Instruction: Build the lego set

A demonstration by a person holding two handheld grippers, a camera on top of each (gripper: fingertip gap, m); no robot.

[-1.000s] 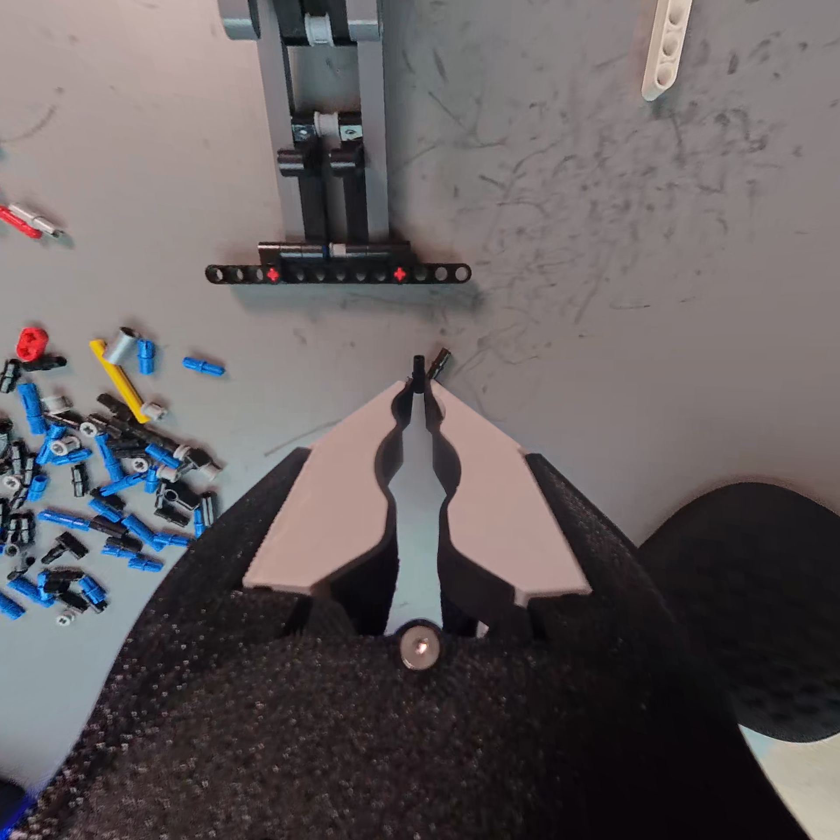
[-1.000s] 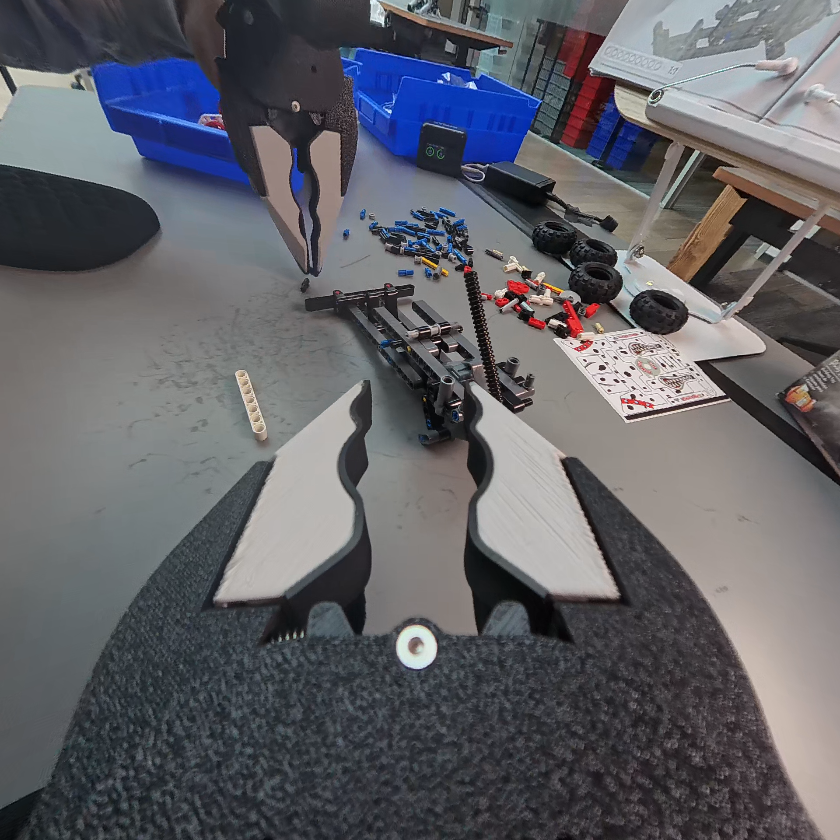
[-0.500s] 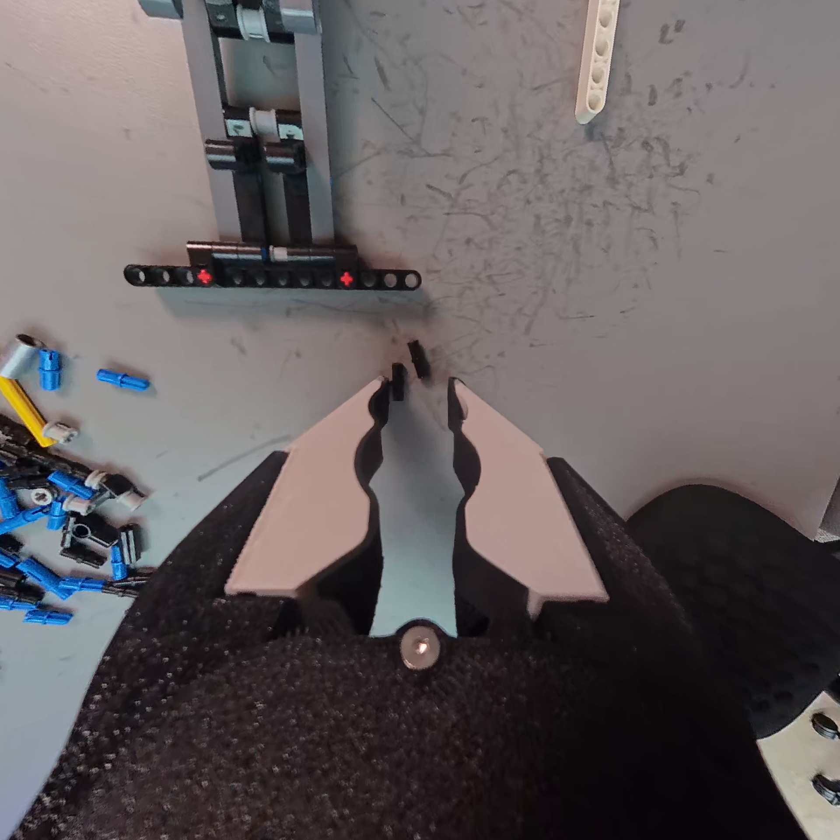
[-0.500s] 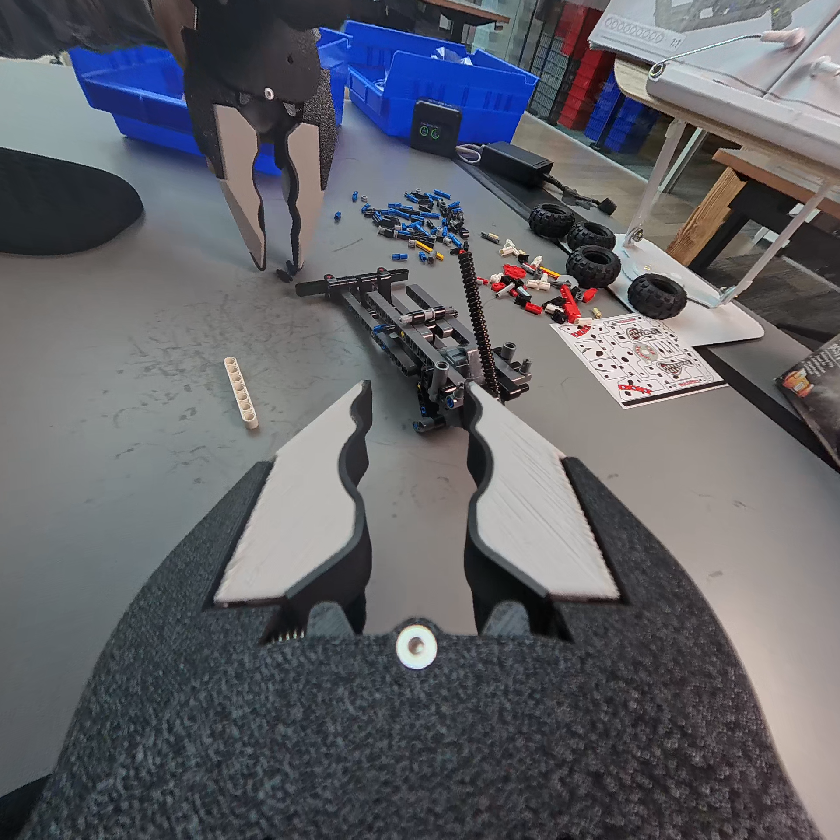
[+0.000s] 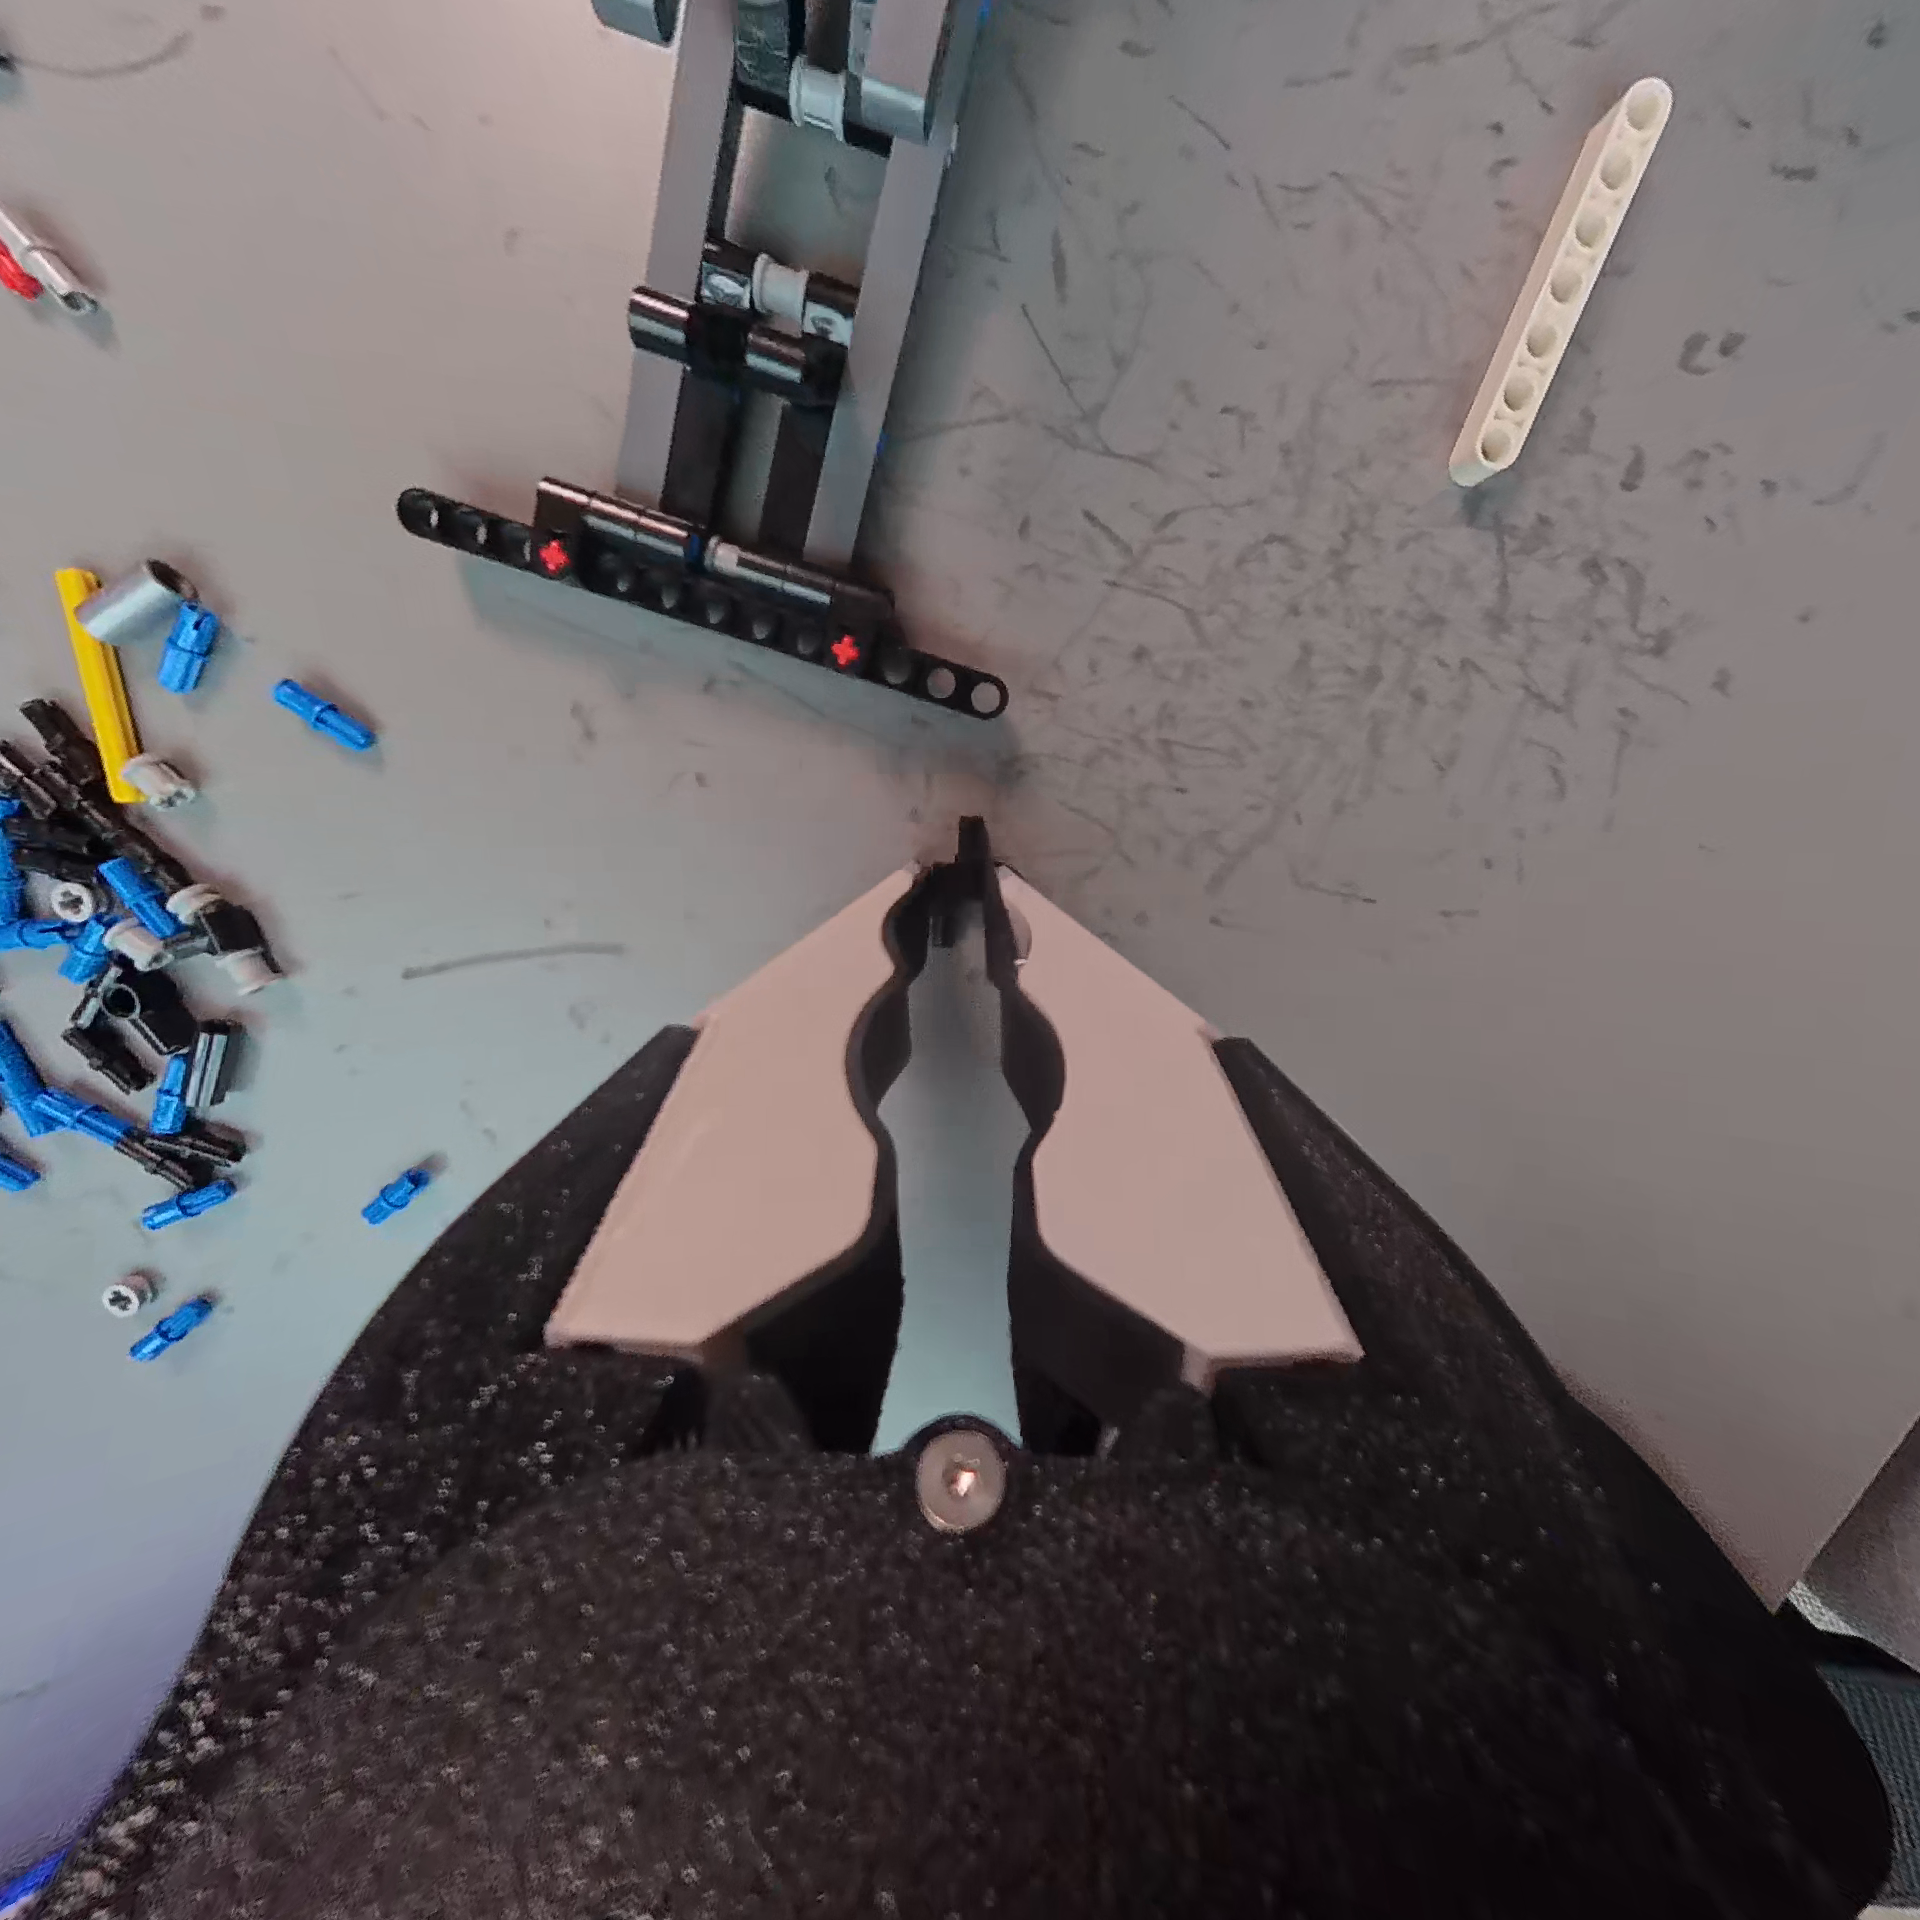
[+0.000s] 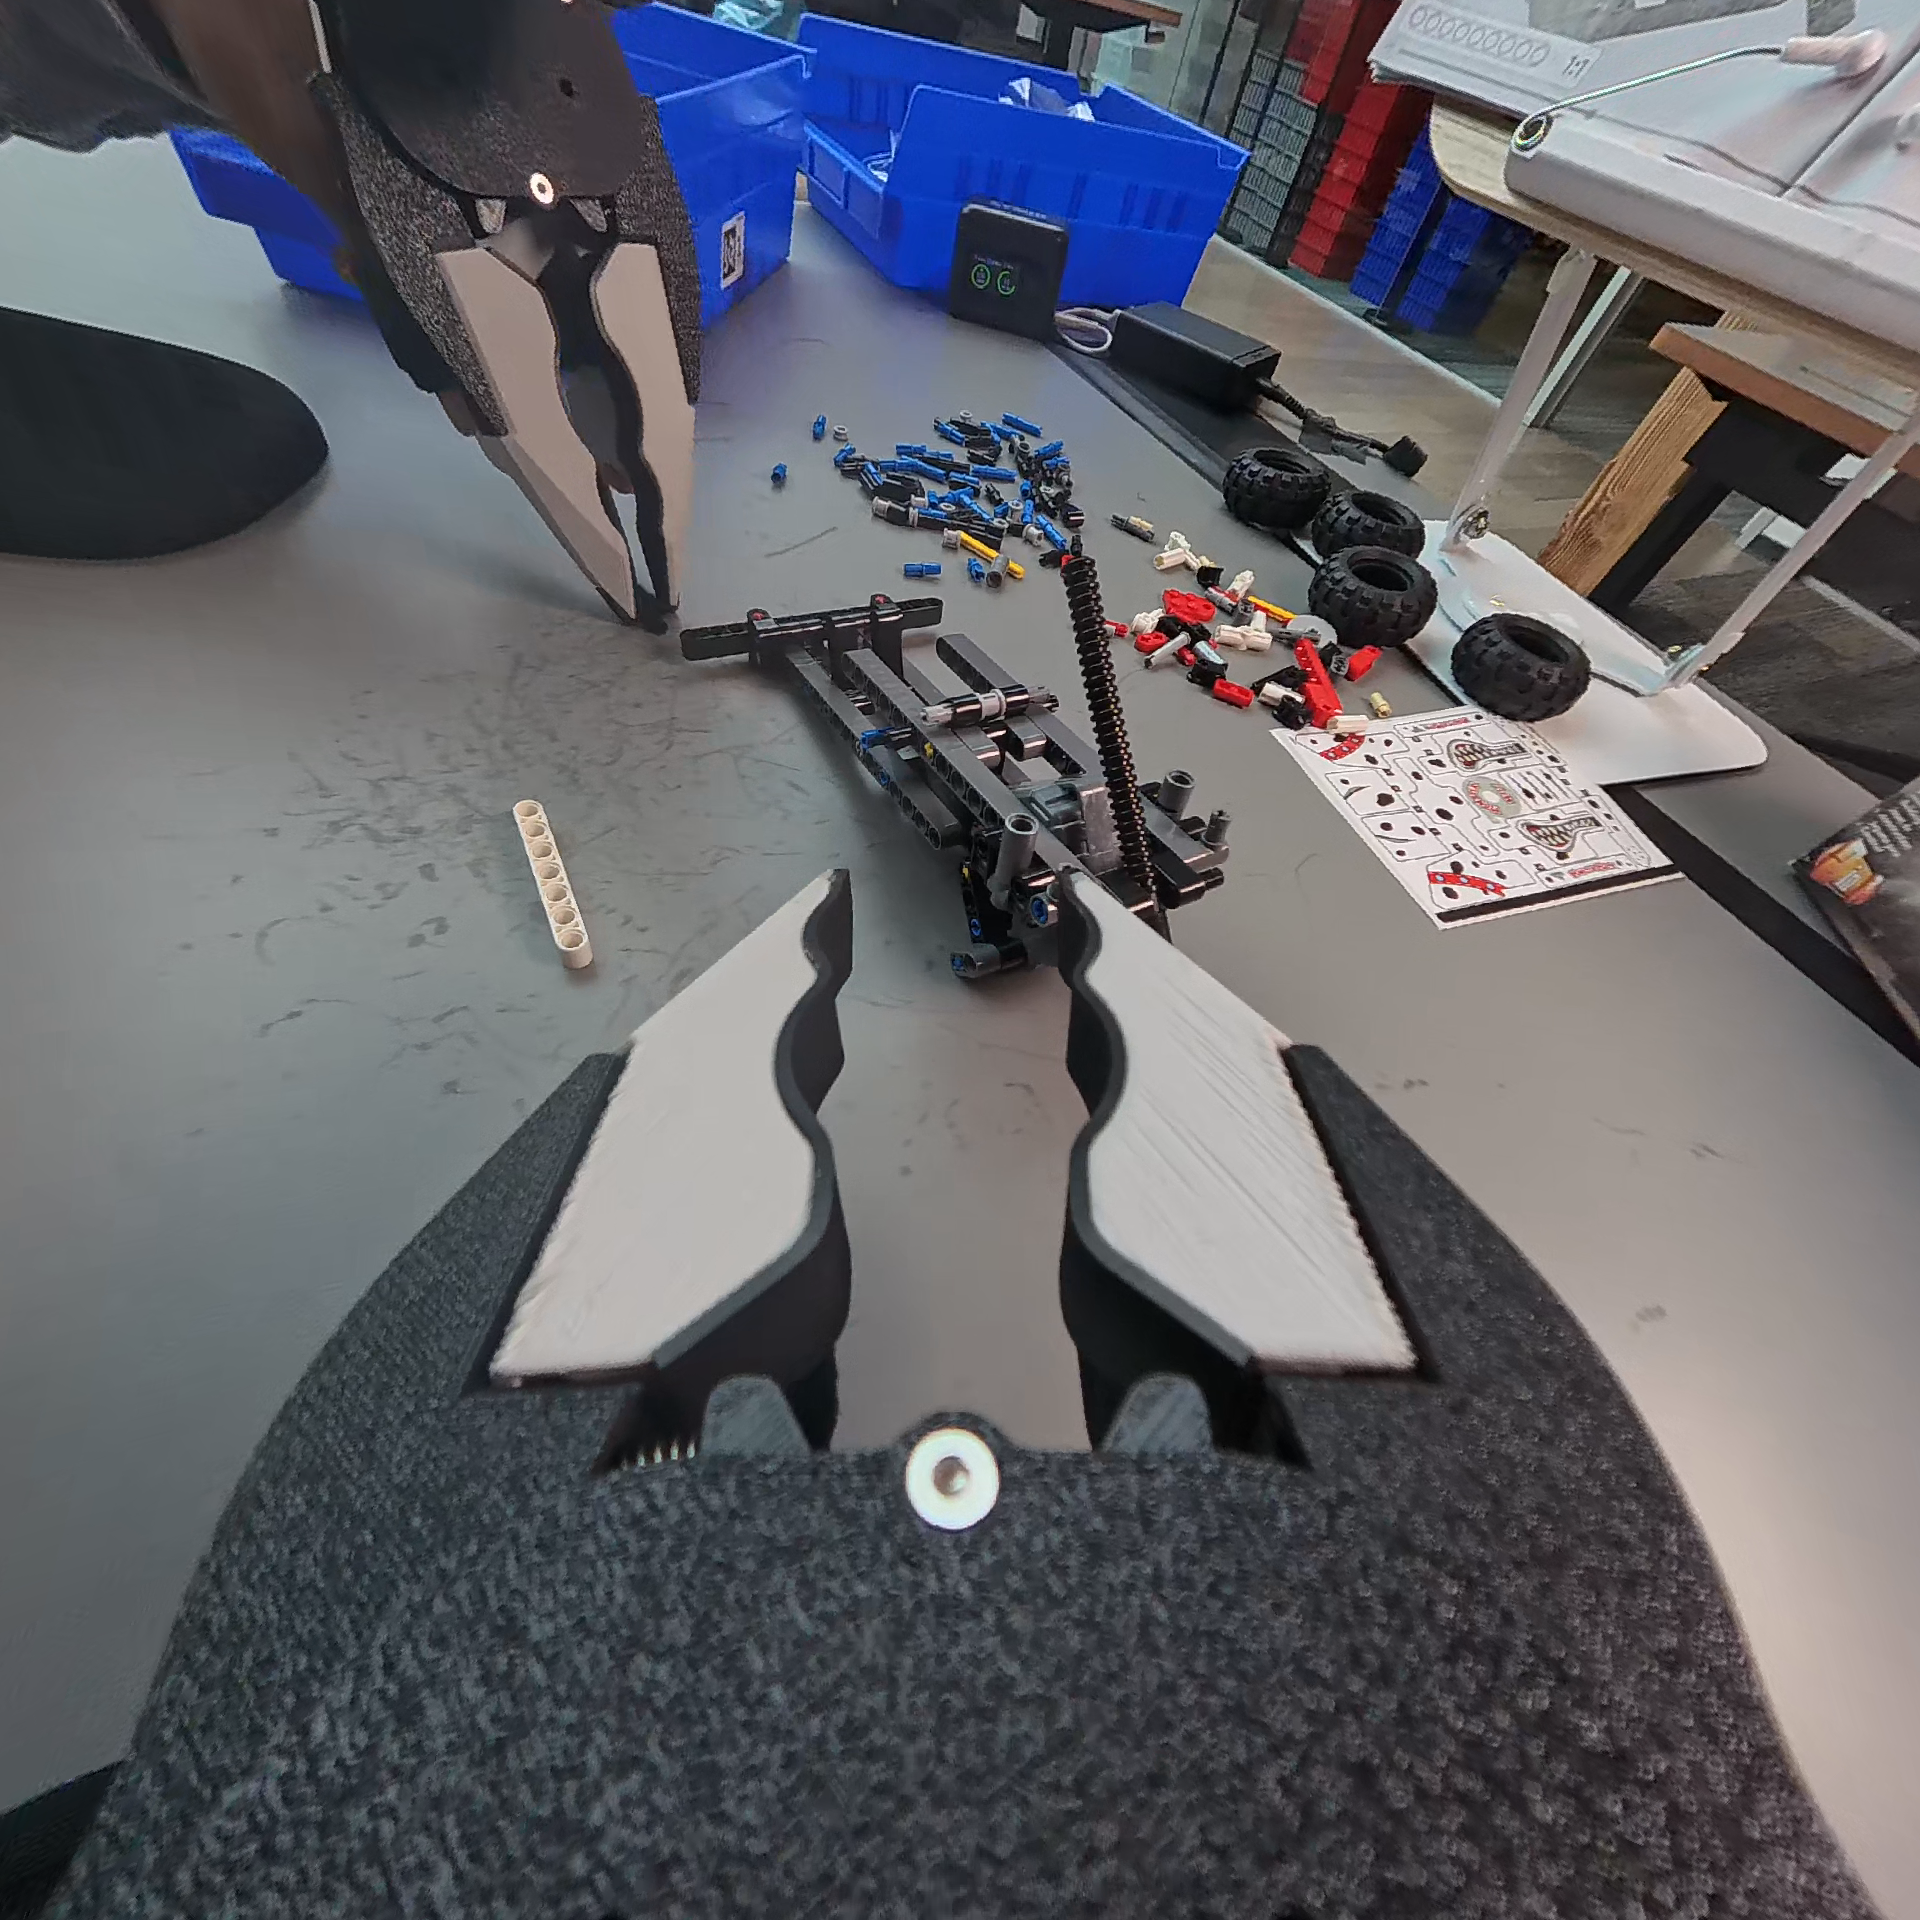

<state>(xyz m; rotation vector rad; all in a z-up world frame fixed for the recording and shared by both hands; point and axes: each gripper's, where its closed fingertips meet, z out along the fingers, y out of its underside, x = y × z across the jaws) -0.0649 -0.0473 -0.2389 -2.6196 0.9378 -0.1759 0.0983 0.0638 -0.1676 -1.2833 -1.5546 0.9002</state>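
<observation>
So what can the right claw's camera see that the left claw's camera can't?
Only the right view shows the four black tyres, the blue bins, the sticker sheet and the open right claw. Only the left view shows, close up, the small black pin pinched in the left claw. Both show the lego frame, the white beam and the pile of blue and black pins.
</observation>
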